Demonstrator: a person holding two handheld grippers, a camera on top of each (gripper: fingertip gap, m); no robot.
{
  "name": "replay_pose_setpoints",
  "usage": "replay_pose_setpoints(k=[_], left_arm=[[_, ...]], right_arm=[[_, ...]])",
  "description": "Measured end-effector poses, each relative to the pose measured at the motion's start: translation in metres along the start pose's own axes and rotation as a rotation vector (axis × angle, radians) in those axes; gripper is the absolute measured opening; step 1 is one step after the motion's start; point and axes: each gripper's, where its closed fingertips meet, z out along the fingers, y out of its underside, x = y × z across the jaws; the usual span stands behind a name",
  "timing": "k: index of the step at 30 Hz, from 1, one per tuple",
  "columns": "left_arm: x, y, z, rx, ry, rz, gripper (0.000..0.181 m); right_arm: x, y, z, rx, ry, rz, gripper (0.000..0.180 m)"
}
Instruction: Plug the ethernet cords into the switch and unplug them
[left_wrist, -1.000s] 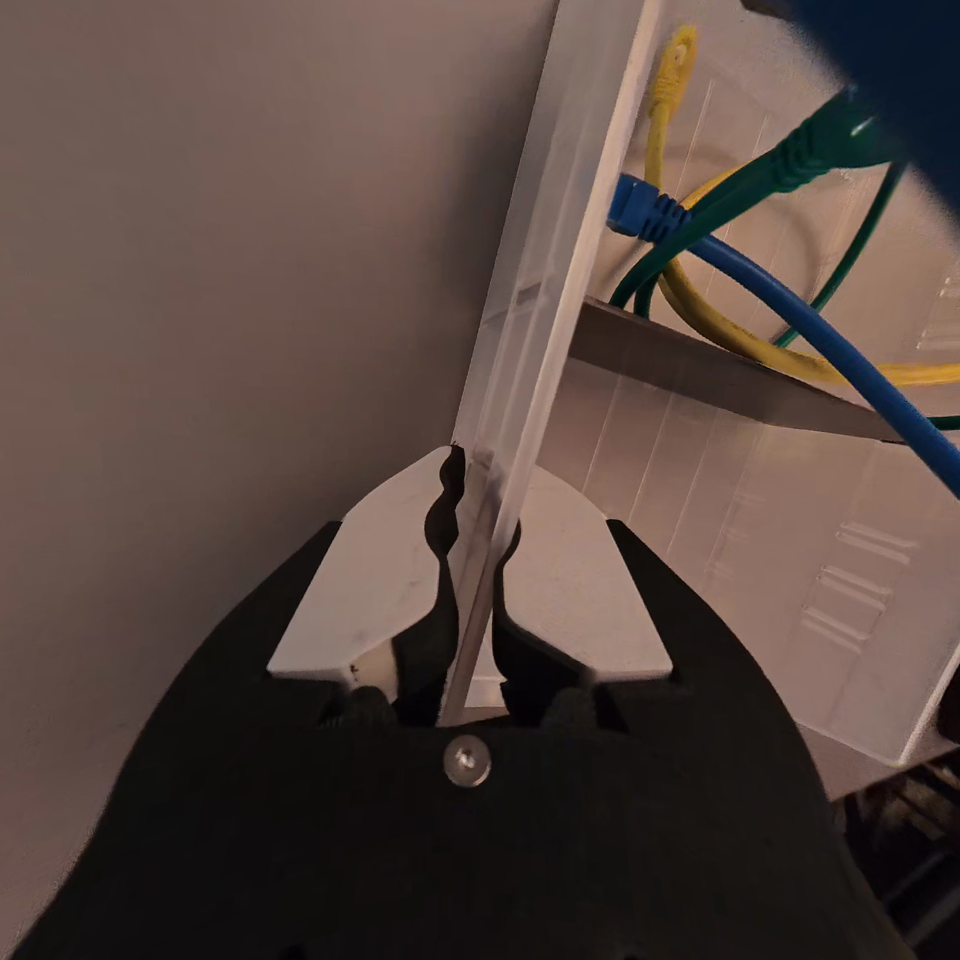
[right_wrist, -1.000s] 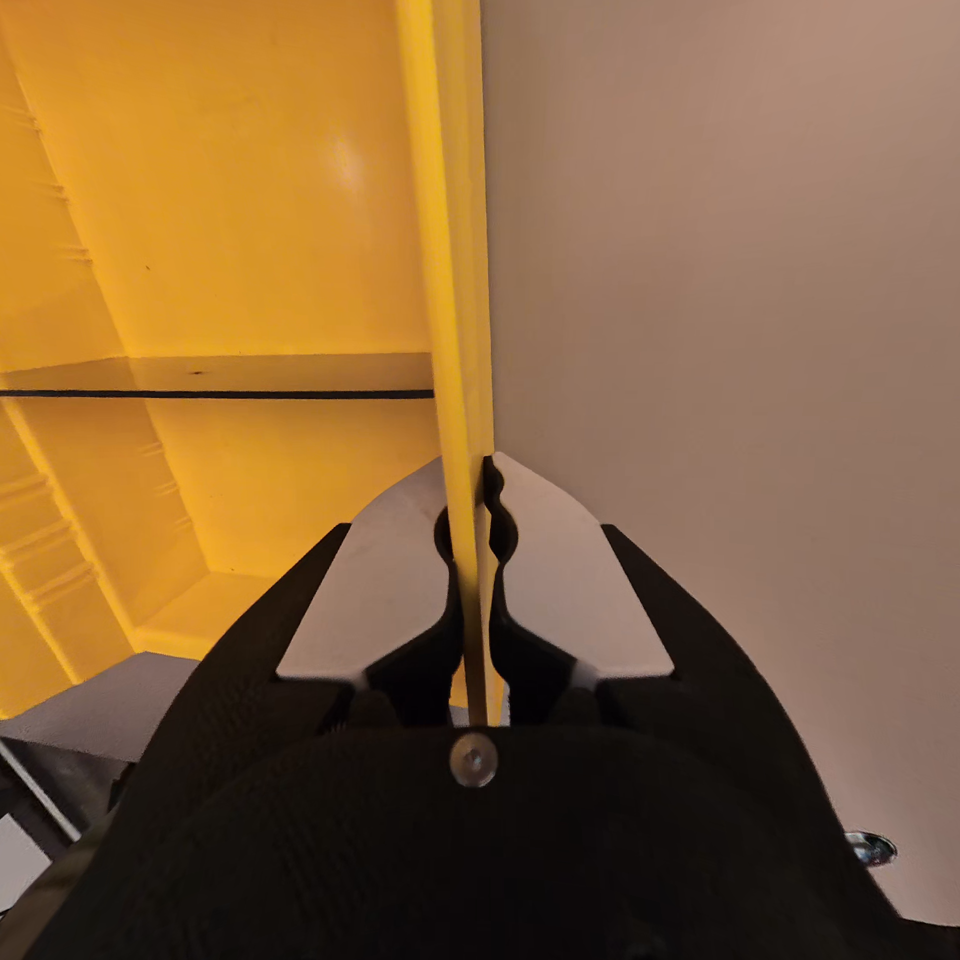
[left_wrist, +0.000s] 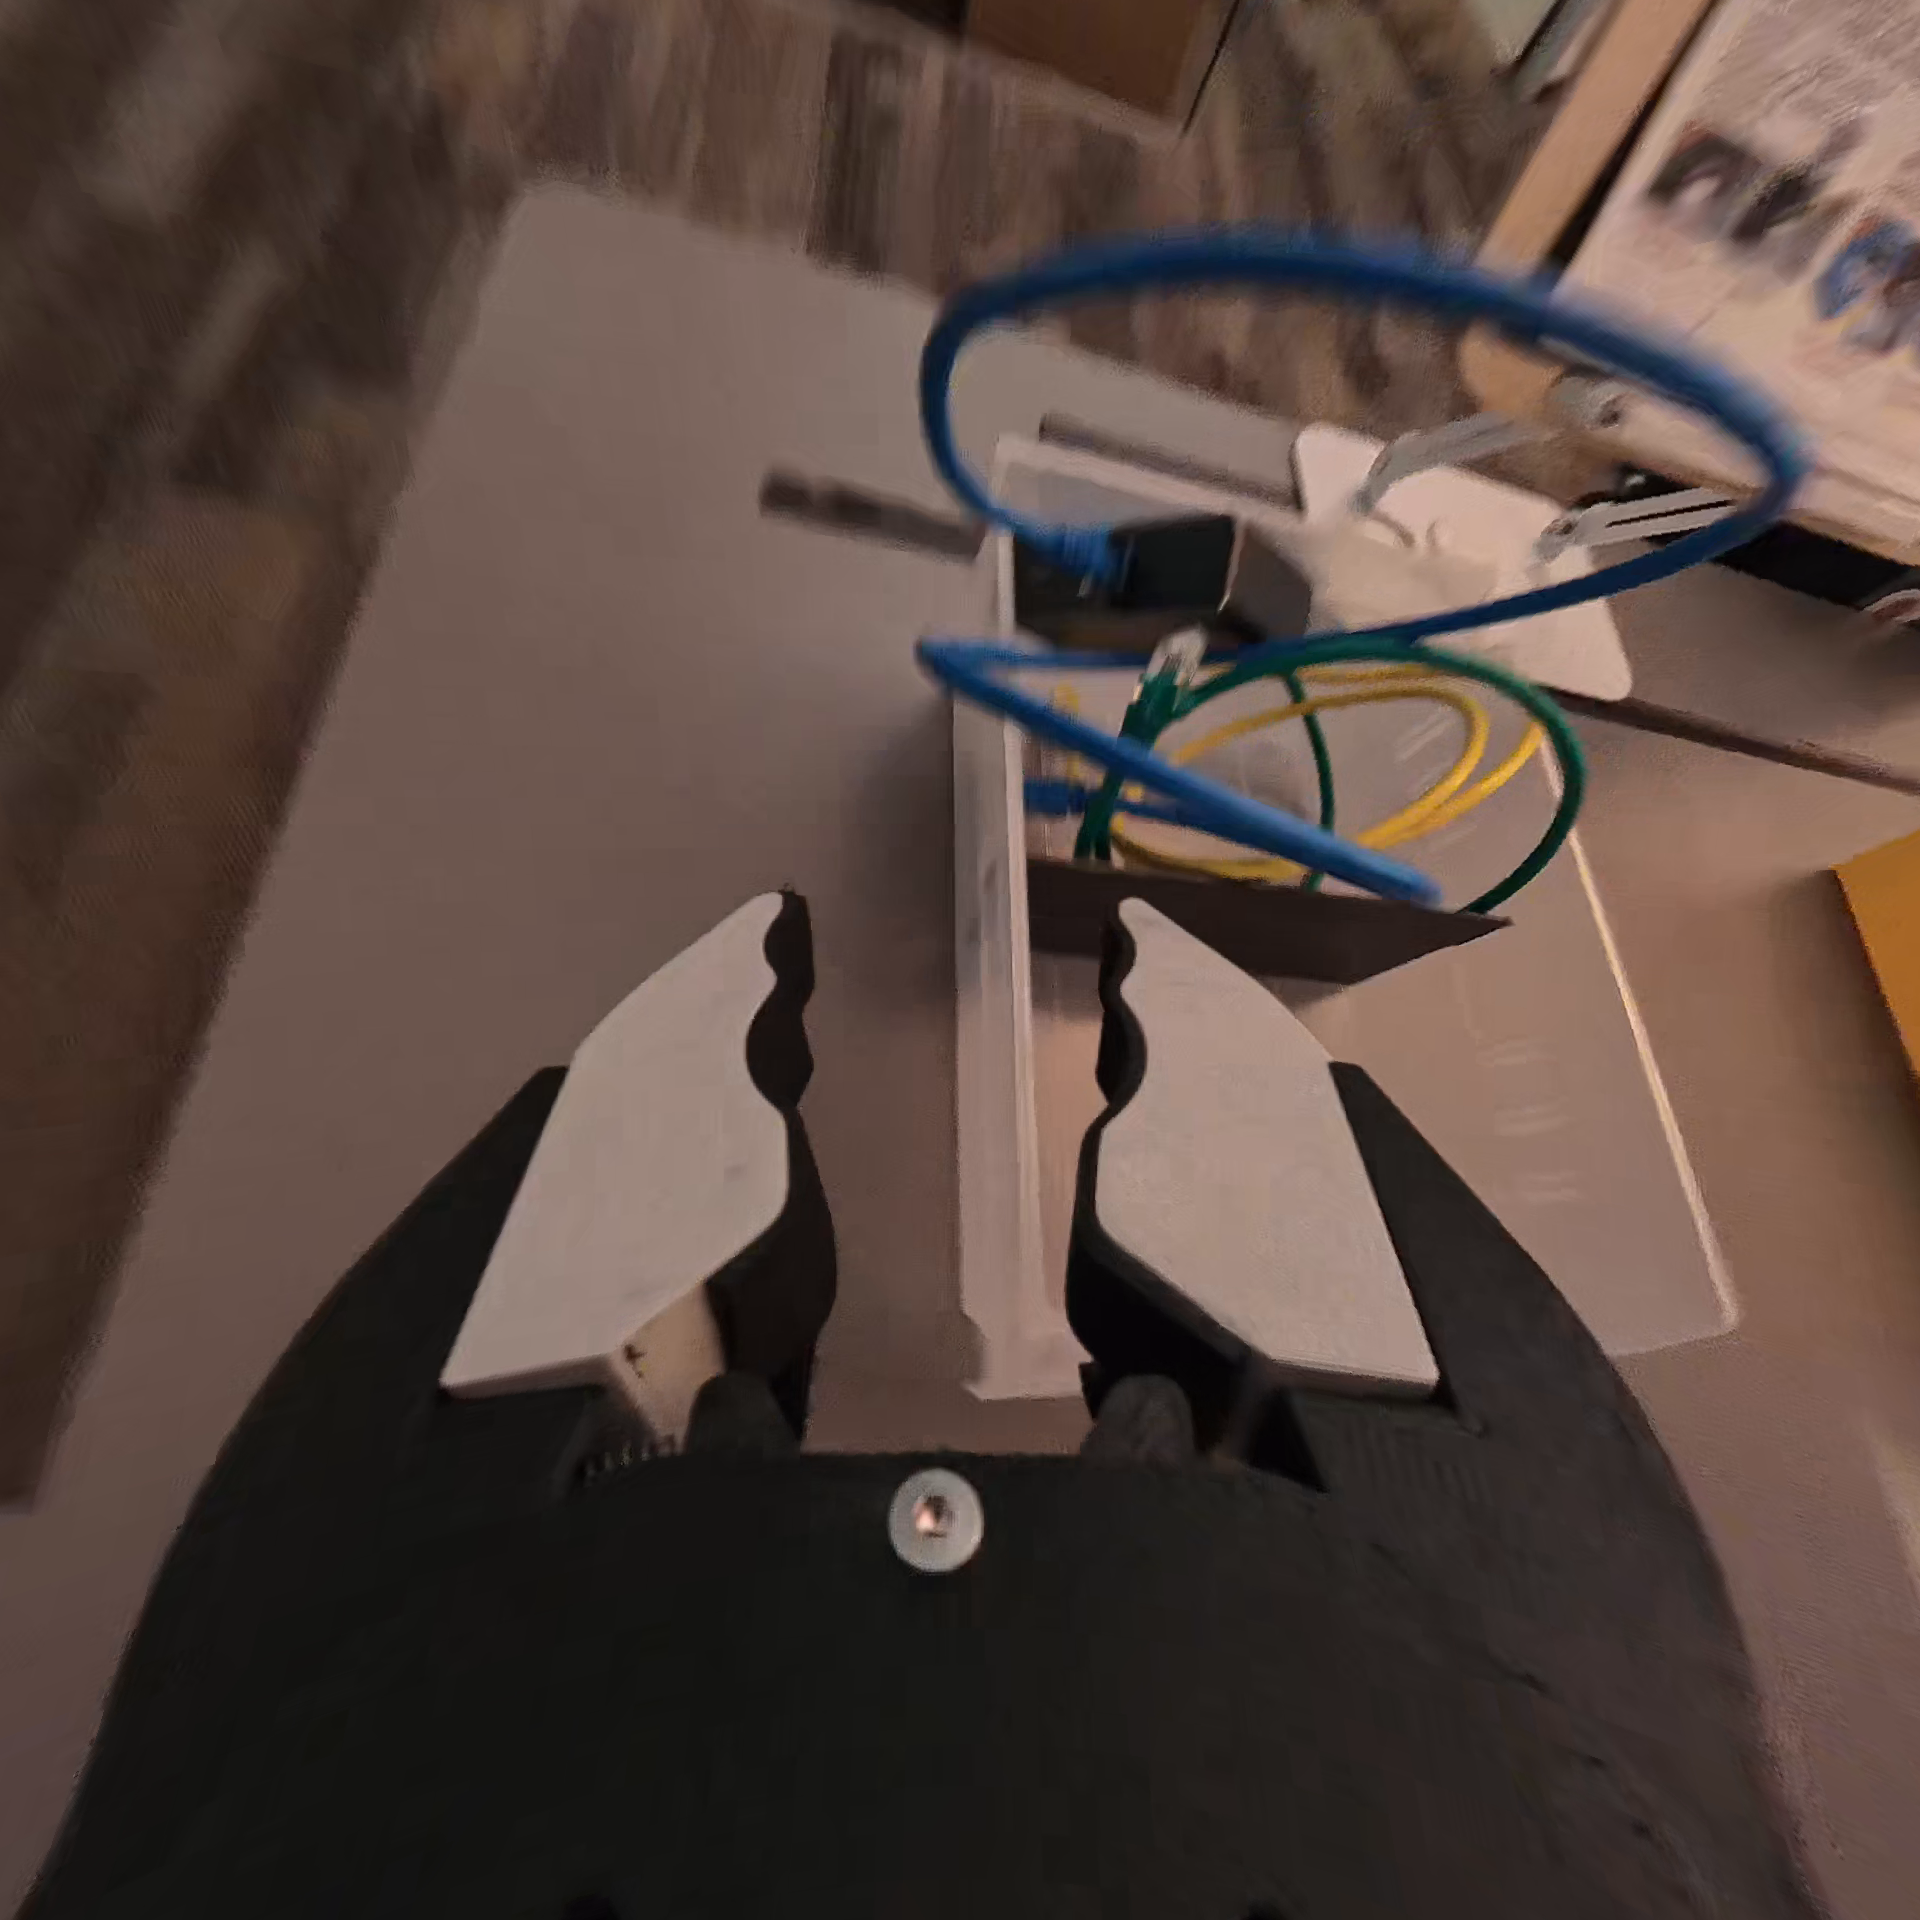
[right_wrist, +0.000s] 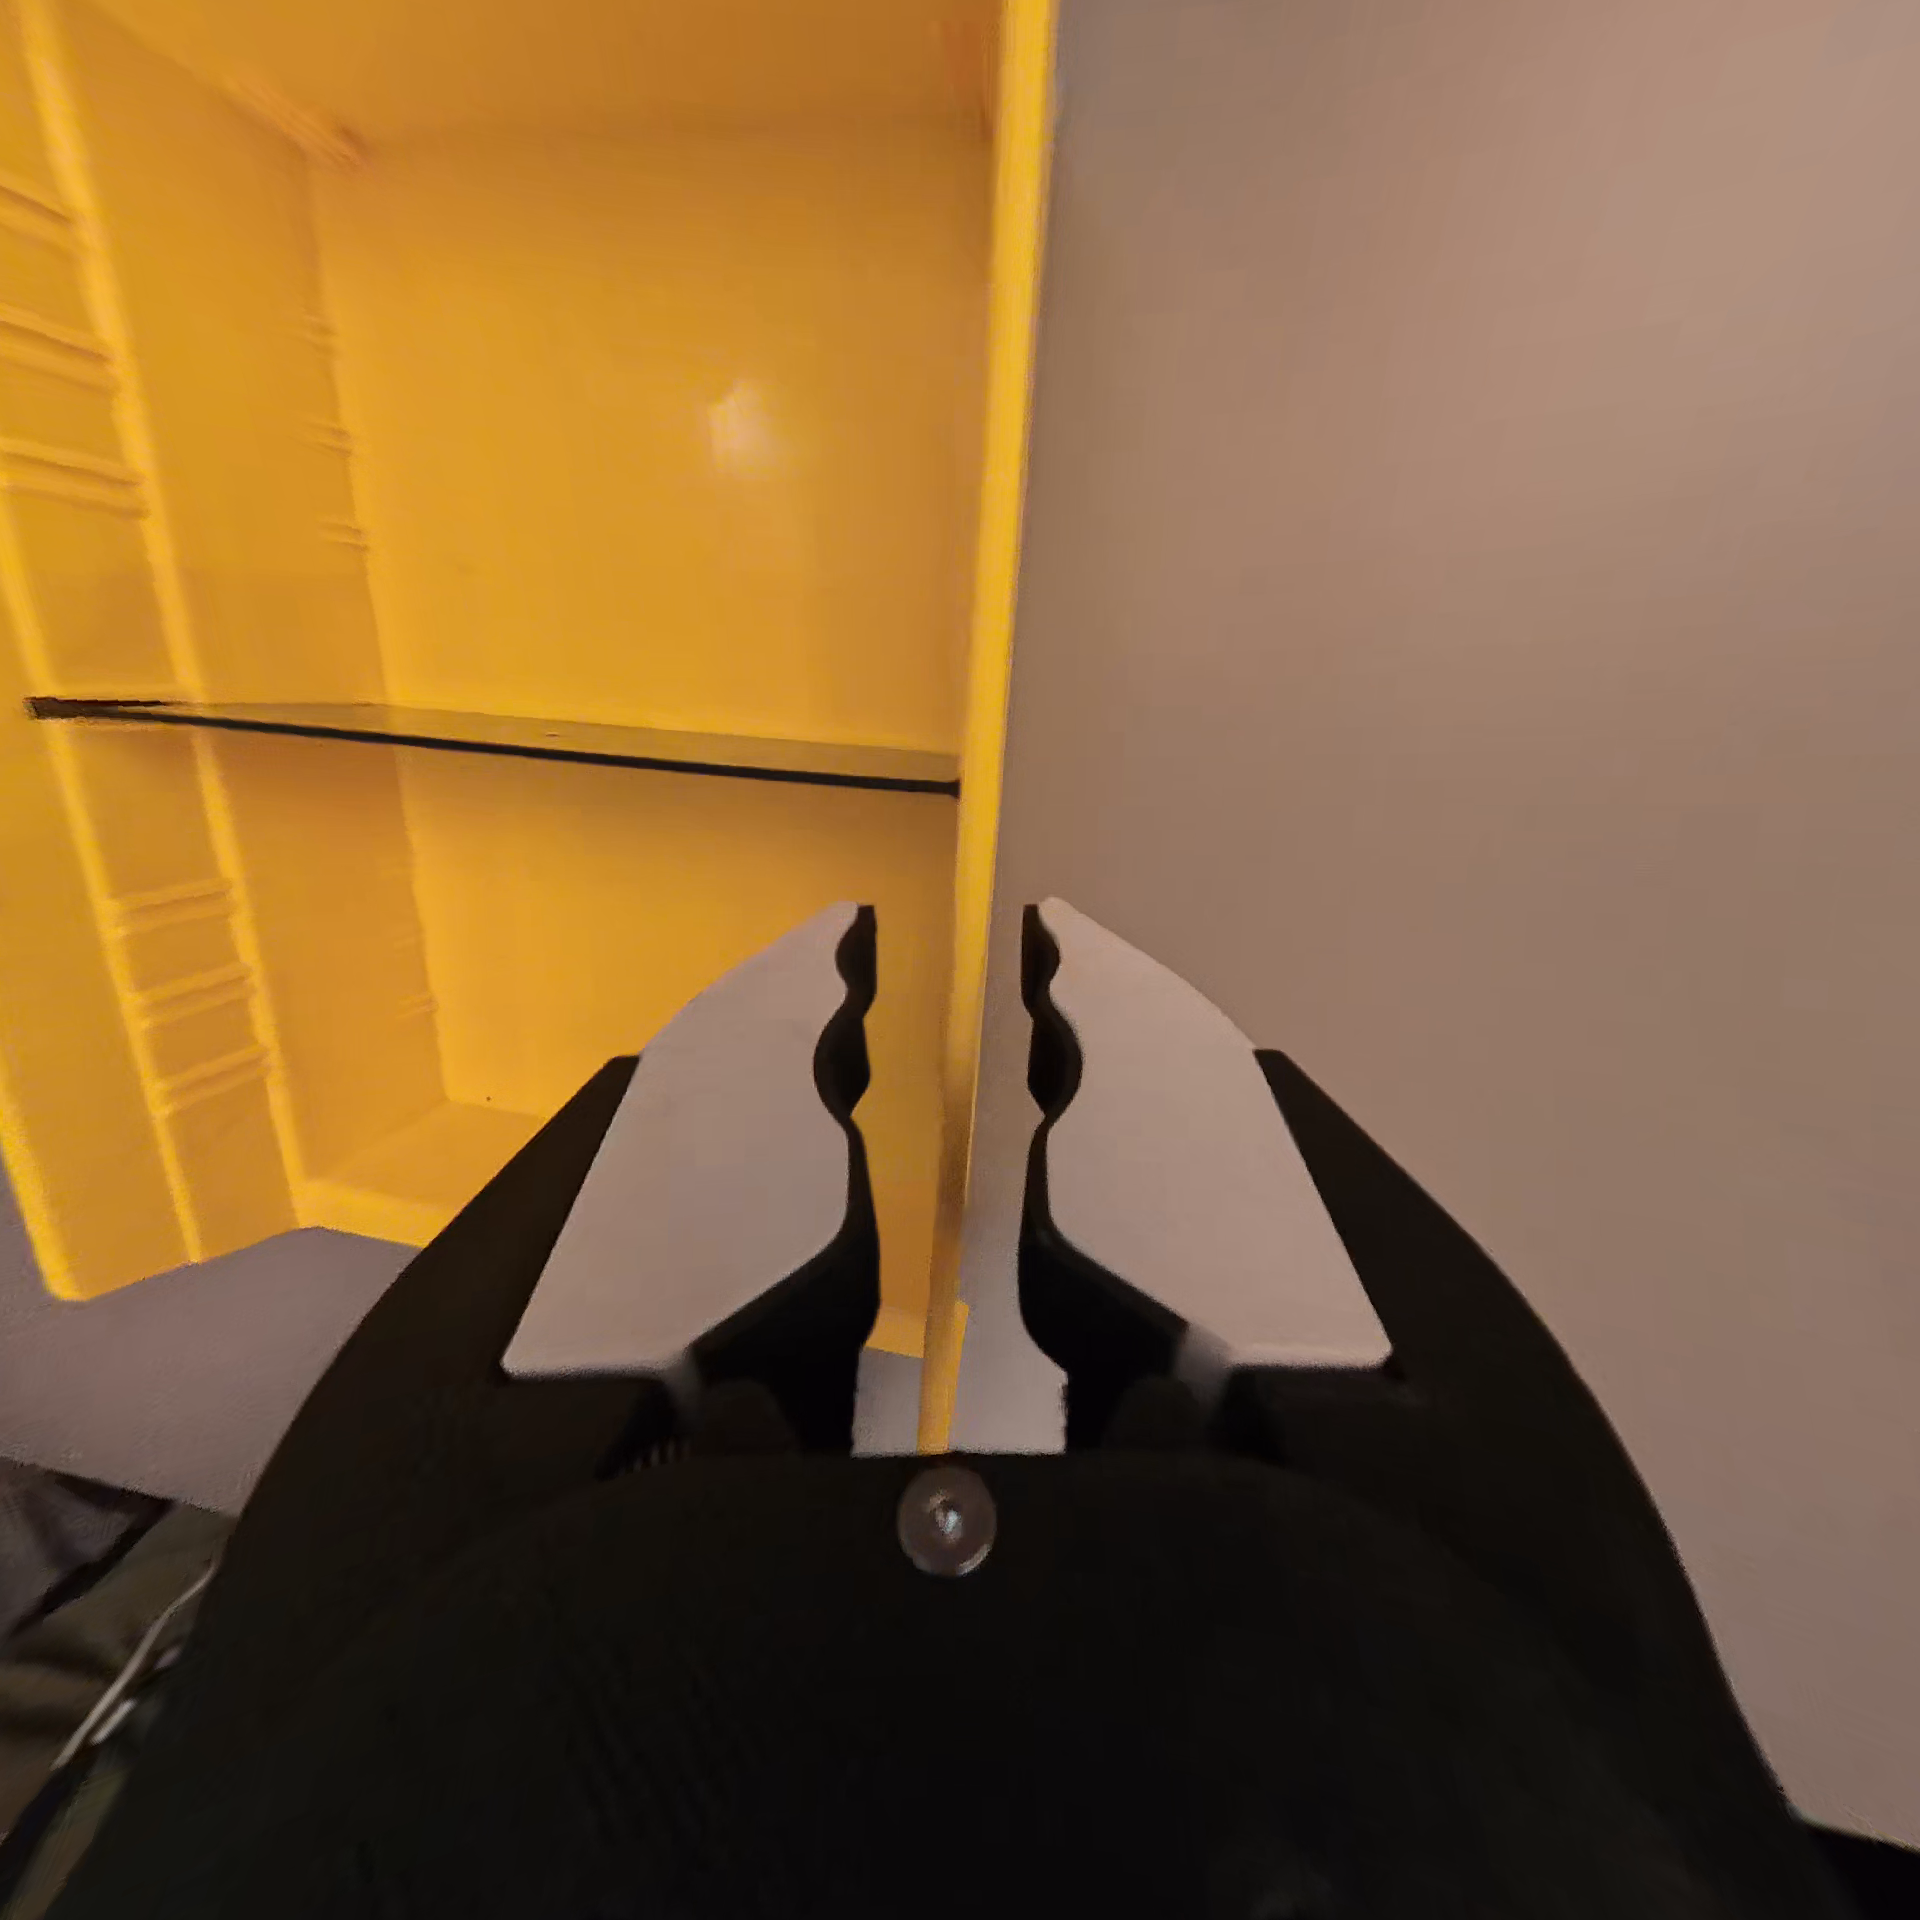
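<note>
the left gripper (left_wrist: 951, 914), black-bodied with pale wavy-edged fingers, has its jaws spread wide; the near side wall of a clear plastic bin (left_wrist: 997, 1091) runs between the fingers without either pad pressing it. beyond the fingertips a dark flat divider (left_wrist: 1247, 935) crosses the bin. behind that divider lie the ethernet cords: a yellow cord (left_wrist: 1455, 774) coiled low, a green cord (left_wrist: 1558, 748) looped around it with its clear plug tip raised near the middle, and a blue cord (left_wrist: 1351, 272) that rises in a large loop above the bin. one blue end (left_wrist: 1081, 551) sits at the face of a small dark box-shaped switch (left_wrist: 1174, 561) at the bin's far end; motion blur hides whether it is seated in a port. the bin stands on a pale grey table top (left_wrist: 623, 644), and a white star-shaped base with metal rods (left_wrist: 1455, 540) stands just behind the switch. farther off are blurred wood-toned surfaces.

the right gripper (right_wrist: 949, 914), of the same build, also has its jaws apart, straddling the thin right side wall of a yellow plastic bin (right_wrist: 992, 623) with a gap on both sides. inside the yellow bin a dark thin divider (right_wrist: 520, 732) spans it from wall to wall, and ribbed slots line its left wall. the same pale table surface (right_wrist: 1455, 727) fills the view to the right.
</note>
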Motion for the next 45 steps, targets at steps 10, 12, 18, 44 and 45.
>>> replay_pose_setpoints(k=[10, 12, 18, 44, 45], left_arm=[[0.013, -0.106, 0.004, 0.311, 0.229, 0.718, 0.066], [0.02, -0.118, 0.009, 0.293, 0.324, 0.764, 0.063], [0.032, -0.184, 0.009, 0.339, 0.677, 0.565, 0.054], [0.05, -0.016, 0.164, -0.675, 0.21, 1.702, 0.062], [0.043, -0.014, 0.168, -0.71, 0.155, 1.721, 0.063]], right_arm=[[-0.02, -0.013, -0.06, 0.332, 0.026, -0.224, 0.038], [-0.026, -0.007, -0.071, 0.385, 0.029, -0.26, 0.039], [-0.043, 0.026, -0.087, 0.436, 0.024, -0.298, 0.039], [-0.119, 0.054, -0.079, 0.486, -0.094, -0.302, 0.039], [-0.122, 0.054, -0.078, 0.486, -0.106, -0.305, 0.039]])
